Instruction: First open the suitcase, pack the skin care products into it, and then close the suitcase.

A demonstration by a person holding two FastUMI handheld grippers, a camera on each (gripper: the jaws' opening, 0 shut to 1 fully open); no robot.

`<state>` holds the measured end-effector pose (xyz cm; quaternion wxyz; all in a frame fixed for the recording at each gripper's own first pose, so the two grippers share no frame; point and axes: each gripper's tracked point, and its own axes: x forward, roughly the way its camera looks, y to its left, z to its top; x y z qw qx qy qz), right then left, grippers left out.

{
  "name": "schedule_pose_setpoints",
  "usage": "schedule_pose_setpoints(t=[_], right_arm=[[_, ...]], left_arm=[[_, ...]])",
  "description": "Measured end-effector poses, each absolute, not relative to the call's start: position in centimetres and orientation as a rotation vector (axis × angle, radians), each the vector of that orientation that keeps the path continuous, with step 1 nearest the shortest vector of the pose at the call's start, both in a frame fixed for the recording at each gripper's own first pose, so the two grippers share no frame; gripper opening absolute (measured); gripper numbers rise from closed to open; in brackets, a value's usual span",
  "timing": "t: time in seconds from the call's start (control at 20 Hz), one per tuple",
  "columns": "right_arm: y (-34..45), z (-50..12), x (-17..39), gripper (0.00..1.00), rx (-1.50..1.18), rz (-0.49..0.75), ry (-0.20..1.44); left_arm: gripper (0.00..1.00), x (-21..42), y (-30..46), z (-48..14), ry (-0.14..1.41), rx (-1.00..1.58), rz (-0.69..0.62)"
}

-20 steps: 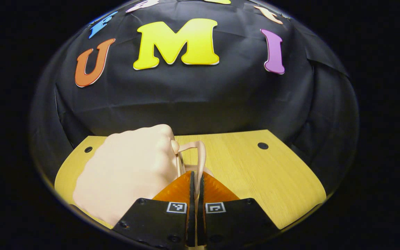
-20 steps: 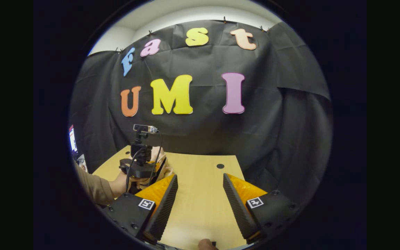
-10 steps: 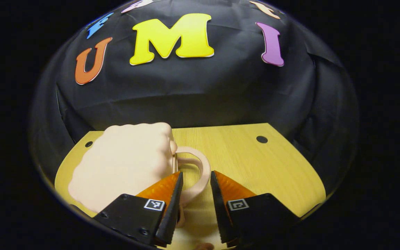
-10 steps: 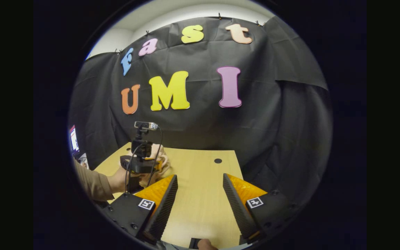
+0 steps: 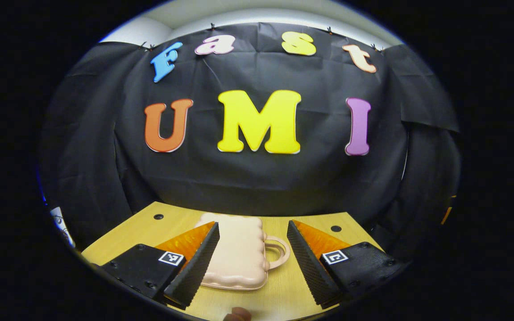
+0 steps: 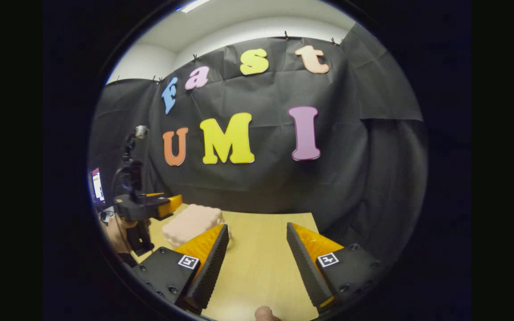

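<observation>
Your left gripper has its fingers spread wide, grasping nothing; between them lies the suitcase, flat on the wooden table, lid shut, contents hidden. It is a small pale-pink case with a scalloped, glossy shell, its looped handle pointing right. Your right gripper is likewise released over bare table, the suitcase off to its left.

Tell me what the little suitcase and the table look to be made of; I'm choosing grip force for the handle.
The suitcase looks like moulded plastic, smooth and matt to satin: one even pale pink, rounded scalloped edges, and a looped handle of the same colour. It could be soft rubbery plastic; that stays open. The table looks like wood or wood-look laminate: straight yellowish grain lines, a flat low-gloss face.
</observation>
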<state>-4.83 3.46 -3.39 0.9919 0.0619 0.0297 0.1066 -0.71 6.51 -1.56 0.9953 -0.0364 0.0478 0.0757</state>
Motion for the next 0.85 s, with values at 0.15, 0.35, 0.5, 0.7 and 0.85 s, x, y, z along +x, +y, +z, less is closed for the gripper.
schedule_pose_setpoints(t=[0.15, 0.35, 0.5, 0.7, 0.85], right_arm=[[5.1, -2.3, -4.9, 0.78, 0.07, 0.17, 0.034], [7.5, -0.3, -6.4, 0.77, 0.064, 0.157, -0.012], [8.8, -0.1, -6.6, 0.77, 0.058, 0.129, -0.018], [10.4, 0.2, -7.6, 0.77, 0.056, 0.118, -0.027], [11.7, 0.5, -8.0, 0.78, 0.05, 0.108, -0.025]], left_arm=[[0.96, -4.7, 8.5, 0.2, 0.071, -0.11, 0.17], [0.96, -8.7, 11.0, 2.2, 0.036, -0.046, 0.18], [0.96, -9.9, 10.6, 3.0, 0.019, -0.062, 0.155], [0.96, -11.3, 10.7, 4.2, 0.003, -0.068, 0.112], [0.96, -11.7, 10.0, 4.3, -0.008, -0.043, 0.074]])
